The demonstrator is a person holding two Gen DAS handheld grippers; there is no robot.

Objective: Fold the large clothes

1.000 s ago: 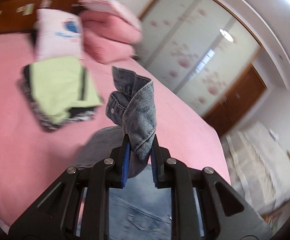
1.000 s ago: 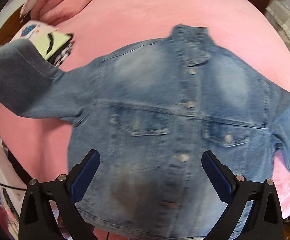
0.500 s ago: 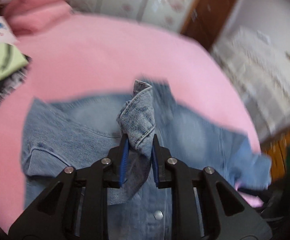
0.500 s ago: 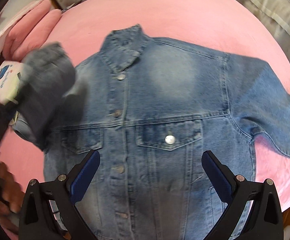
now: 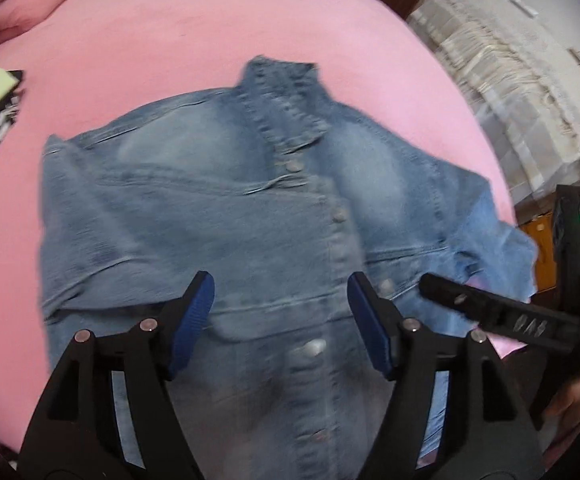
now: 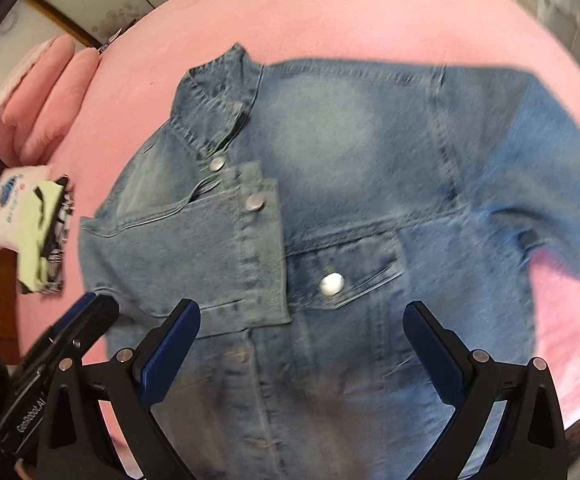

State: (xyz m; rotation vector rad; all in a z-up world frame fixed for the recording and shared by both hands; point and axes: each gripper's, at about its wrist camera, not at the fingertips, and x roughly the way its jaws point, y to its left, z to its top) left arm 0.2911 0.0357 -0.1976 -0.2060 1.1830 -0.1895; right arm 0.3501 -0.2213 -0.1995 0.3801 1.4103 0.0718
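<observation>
Denim jacket (image 6: pixel 329 208) lay front-up on the pink bed (image 5: pixel 178 40), one sleeve (image 6: pixel 194 240) folded across its chest, left tool (image 5: pixel 282 320) spread wide and empty above it, right tool (image 6: pixel 301 352) likewise agape, holding nothing.

bare pink bedspread (image 6: pixel 369 12) rings the denim jacket (image 6: pixel 349 200); folded clothes (image 6: pixel 38 236) and pillows (image 6: pixel 50 92) crowd its left.

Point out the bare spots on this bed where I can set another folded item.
Bare pink bed lies beyond the denim jacket's collar, toward the pillows. A smaller patch sits under the outstretched sleeve. It is crowded by the folded clothes stack.
</observation>
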